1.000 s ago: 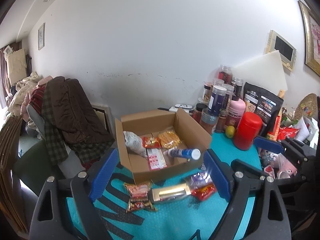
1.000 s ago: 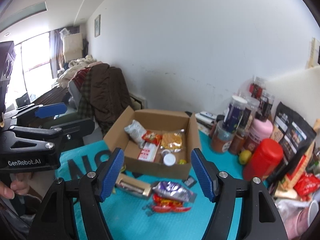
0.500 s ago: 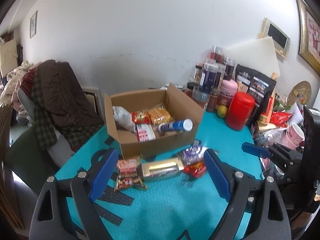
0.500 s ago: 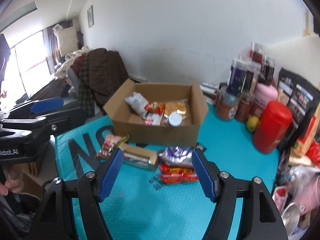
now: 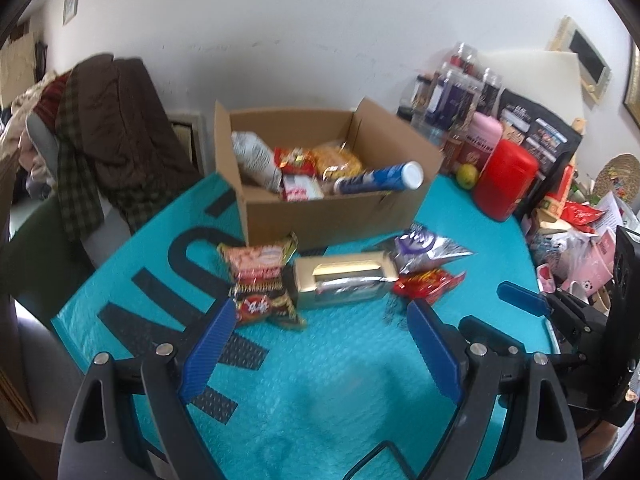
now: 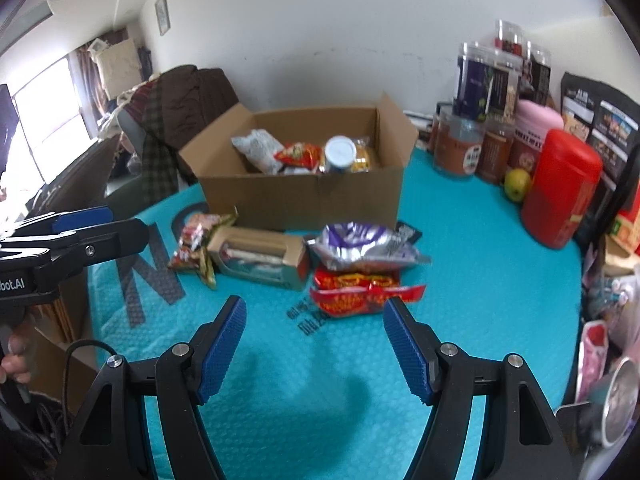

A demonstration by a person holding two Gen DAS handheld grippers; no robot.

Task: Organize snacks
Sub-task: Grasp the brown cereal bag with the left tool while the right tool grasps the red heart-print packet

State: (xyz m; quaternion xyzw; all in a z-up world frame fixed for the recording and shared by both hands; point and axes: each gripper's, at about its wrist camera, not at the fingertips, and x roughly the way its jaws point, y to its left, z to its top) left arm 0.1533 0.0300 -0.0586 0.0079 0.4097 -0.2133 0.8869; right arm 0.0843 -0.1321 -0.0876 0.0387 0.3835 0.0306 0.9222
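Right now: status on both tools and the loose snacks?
Left tool open, empty. Right tool open, empty, facing red packet. Gold box and packets loose before cardboard box. Path unobstructed.

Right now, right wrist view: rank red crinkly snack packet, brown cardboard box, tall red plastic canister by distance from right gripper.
1. Red crinkly snack packet, just ahead of the right gripper.
2. Brown cardboard box, behind it, centre.
3. Tall red plastic canister, far right.
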